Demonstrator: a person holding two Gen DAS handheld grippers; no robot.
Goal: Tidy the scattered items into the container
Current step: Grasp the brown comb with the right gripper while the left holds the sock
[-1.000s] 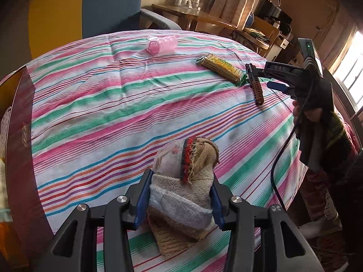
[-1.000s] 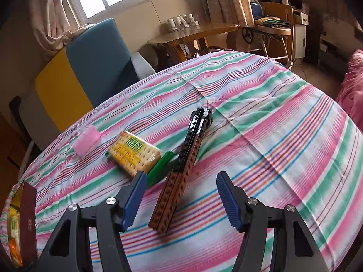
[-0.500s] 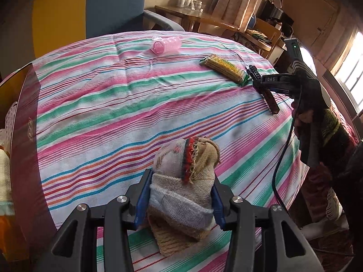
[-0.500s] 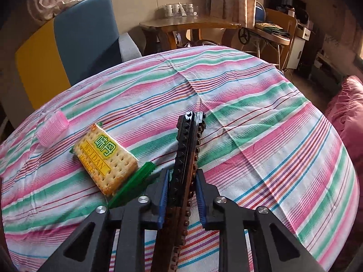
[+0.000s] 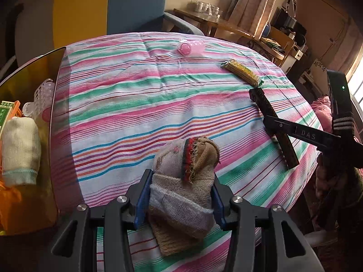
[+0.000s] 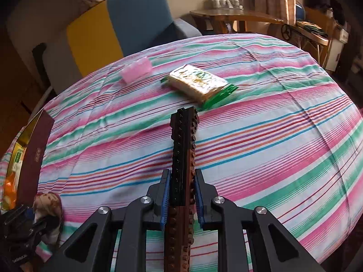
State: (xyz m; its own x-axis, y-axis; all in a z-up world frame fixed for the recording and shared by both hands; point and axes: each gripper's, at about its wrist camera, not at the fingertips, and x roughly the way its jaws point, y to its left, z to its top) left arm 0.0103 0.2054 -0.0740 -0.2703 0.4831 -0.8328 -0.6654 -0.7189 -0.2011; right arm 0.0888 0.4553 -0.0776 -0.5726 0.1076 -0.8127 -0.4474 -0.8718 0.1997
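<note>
A rolled pair of beige socks [image 5: 185,181] with a red band is sitting clamped between the blue pads of the left gripper [image 5: 179,200], just above the near edge of the striped tablecloth [image 5: 127,104]. Just to its left, the amber-walled container [image 5: 48,72] is standing at the table's edge, already holding a cream sock roll [image 5: 20,150], a white plastic piece and a green-labelled packet.

On the right side of the table, the right gripper [image 6: 181,195] is closing narrowly on a long brown-and-black building-brick bar [image 6: 182,156], gripping it near the middle so the bar is pointing forward along the fingers, its far end reaching toward the cracker packet [image 6: 197,82]. Whether the bar is touching the cloth cannot be told.

The cracker packet, with green ends, is lying flat further back, and a pink hair roller [image 6: 136,70] is resting beyond it, near the far edge. A blue and yellow armchair [image 6: 118,22] is standing behind the table.
</note>
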